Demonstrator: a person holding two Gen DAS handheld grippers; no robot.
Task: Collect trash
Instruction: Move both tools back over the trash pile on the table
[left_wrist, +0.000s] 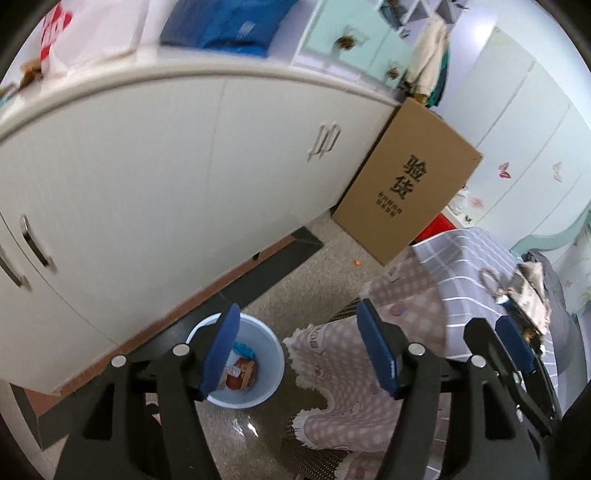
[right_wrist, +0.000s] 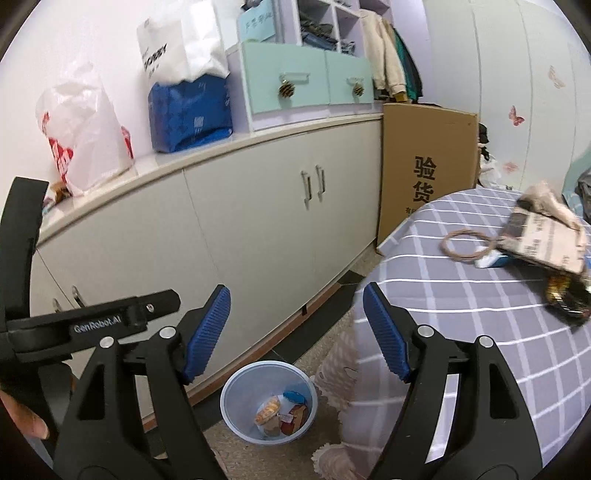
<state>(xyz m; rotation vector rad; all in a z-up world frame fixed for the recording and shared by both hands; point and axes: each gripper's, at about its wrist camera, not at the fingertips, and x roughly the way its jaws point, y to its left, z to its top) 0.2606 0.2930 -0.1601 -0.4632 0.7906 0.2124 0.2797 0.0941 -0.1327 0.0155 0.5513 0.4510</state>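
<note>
Over the round translucent-blue plastic bin (right_wrist: 269, 400) of wrappers, both grippers' ribbed blue jaws gape wide, empty.

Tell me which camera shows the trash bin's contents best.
The right wrist view: the blue bin sits unobstructed between the open right gripper fingers, wrappers visible inside. In the left wrist view, a left gripper finger covers part of it.
</note>
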